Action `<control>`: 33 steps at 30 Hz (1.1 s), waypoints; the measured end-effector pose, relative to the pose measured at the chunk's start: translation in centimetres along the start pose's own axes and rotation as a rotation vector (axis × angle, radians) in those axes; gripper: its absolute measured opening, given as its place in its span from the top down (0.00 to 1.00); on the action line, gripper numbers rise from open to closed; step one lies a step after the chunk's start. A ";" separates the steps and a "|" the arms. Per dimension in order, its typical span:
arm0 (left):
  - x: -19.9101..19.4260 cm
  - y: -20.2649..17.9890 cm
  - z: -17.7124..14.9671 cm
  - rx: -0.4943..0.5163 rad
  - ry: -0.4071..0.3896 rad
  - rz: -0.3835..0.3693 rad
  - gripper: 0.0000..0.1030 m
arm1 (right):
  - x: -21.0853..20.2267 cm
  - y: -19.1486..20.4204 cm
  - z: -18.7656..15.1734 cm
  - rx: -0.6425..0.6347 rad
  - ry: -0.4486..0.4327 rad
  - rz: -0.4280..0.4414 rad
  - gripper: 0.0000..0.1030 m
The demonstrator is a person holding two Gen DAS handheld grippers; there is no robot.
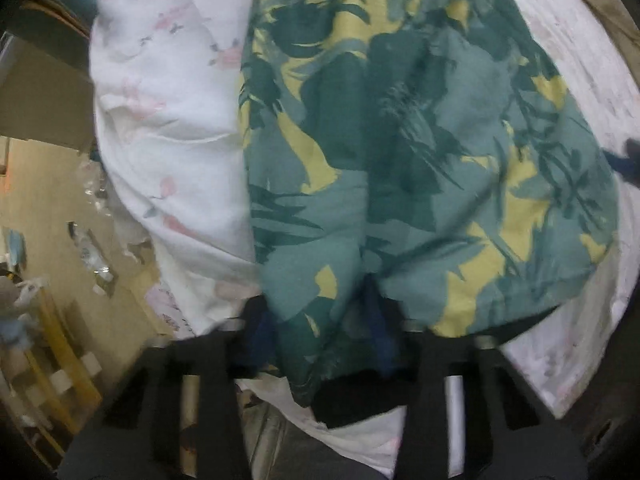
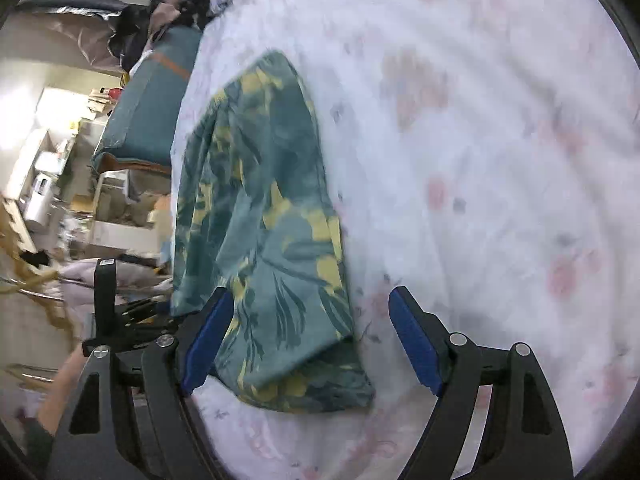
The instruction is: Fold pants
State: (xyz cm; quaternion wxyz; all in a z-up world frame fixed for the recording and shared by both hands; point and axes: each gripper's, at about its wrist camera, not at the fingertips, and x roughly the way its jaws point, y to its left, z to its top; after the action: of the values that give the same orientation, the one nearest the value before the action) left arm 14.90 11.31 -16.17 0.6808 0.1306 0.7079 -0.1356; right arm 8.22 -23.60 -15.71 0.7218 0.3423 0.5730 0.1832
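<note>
The pants (image 2: 264, 232) lie along the left edge of the floral sheet (image 2: 480, 140), beside a teal mattress (image 2: 152, 108) and floor clutter. The left gripper (image 1: 324, 344) points straight down, clenched on bunched pants cloth. The right gripper (image 2: 310, 340) slants down, spread wide, one pad (image 2: 206, 340) over the hem, gripping nothing.

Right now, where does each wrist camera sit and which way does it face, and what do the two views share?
Left wrist: on the left gripper, looking steeply down on the green-and-yellow pants spread over the white floral bed sheet; its own fingers show, shut on a pants edge.
Right wrist: on the right gripper, angled down along the bed; open blue-padded fingers straddle the pants' near end; a hand holding the other gripper shows at lower left.
Shared: the pants and the sheet.
</note>
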 end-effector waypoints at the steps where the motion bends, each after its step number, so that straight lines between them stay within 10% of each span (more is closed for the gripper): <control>1: 0.0 -0.3 0.0 0.008 0.008 -0.013 0.95 | 0.7 0.0 -0.3 -0.016 0.023 0.005 0.20; 8: -1.6 -3.1 -0.6 0.067 0.010 0.054 0.99 | 5.5 2.2 -2.6 -0.078 0.117 0.022 0.36; 11: -3.1 -3.9 -0.5 0.046 0.003 0.061 0.99 | 5.4 1.6 -2.4 -0.048 0.102 0.021 0.90; 23: -14.9 -12.1 -3.0 -0.053 -0.286 -0.123 0.99 | -10.7 4.1 -3.3 -0.177 -0.115 0.123 0.94; 33: -25.2 -16.6 -11.7 -0.217 -0.591 -0.234 0.99 | -24.4 8.6 -6.5 -0.225 -0.248 0.226 0.94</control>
State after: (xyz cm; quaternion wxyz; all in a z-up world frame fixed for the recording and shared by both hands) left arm -1.10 0.21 9.69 0.8464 -0.0699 0.5002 -0.1689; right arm -3.58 -31.73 6.78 0.7954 0.3414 0.4136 0.2823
